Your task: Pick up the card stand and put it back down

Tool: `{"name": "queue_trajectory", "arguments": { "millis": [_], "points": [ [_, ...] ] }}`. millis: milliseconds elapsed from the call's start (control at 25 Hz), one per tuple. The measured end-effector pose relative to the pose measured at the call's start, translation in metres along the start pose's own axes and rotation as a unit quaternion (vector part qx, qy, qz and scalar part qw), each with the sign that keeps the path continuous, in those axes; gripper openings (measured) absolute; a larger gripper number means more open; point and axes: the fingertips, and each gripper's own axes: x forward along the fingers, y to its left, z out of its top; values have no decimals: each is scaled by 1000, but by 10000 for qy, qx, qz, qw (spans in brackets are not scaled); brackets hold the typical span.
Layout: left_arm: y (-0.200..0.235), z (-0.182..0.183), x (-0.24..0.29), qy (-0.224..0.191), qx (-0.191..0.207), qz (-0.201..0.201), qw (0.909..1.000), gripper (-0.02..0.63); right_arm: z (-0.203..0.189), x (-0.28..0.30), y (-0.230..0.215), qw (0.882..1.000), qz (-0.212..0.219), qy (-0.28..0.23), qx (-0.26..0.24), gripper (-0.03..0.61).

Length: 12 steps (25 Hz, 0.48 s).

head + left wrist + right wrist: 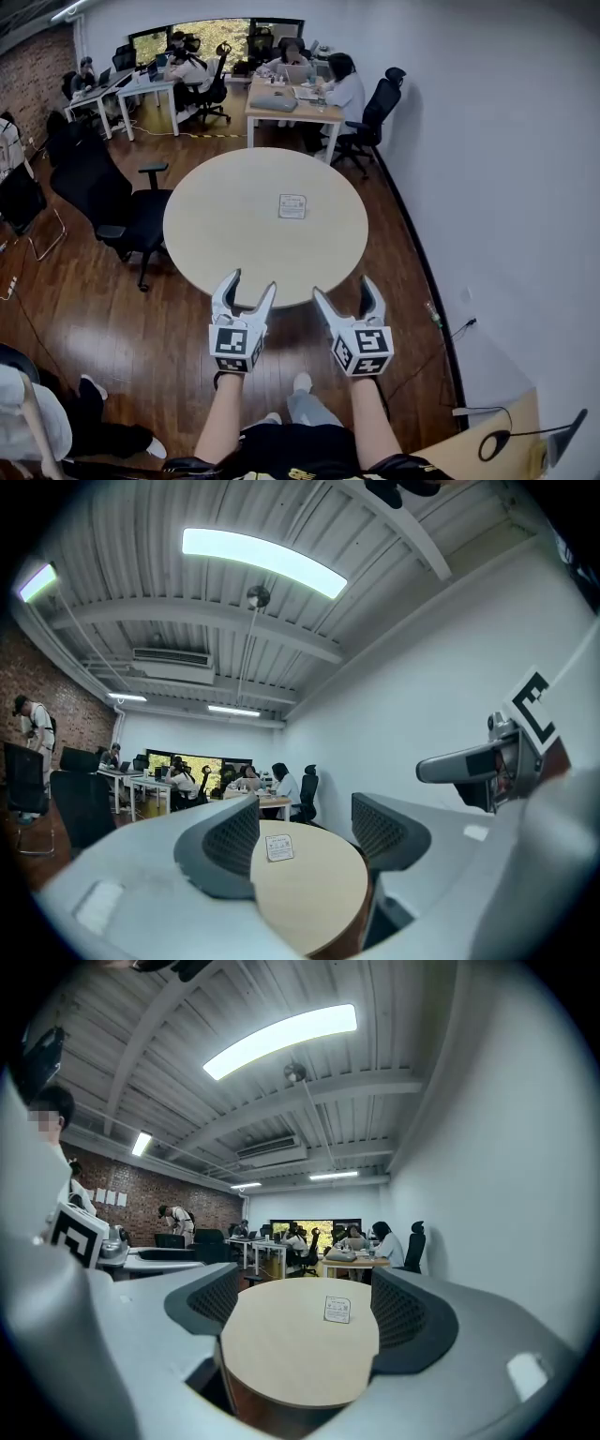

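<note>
The card stand, a small white printed card held upright, stands alone right of centre on the round beige table. It also shows between the jaws far ahead in the left gripper view and the right gripper view. My left gripper hovers at the table's near edge, jaws apart and empty. My right gripper is beside it, also open and empty. Both point level toward the table, well short of the card stand.
Black office chairs stand at the table's left. A white wall runs along the right. Desks with seated people fill the far end of the room. Wooden floor lies below me.
</note>
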Motion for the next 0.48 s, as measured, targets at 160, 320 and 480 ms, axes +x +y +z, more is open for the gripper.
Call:
{"name": "queue_trajectory", "arguments": {
  "millis": [160,320,480],
  "points": [
    [16,-15,51,107,92,12,9999,308,-7,58,-26,9998,133,19,143,437],
    [44,-1,114,99,146,289,9994,308,1,129,-54,9990,384,-44,223,437],
    [67,10,183,25,142,455,9989,308,18,196,-88,9977,626,-164,199,437]
  ]
}}
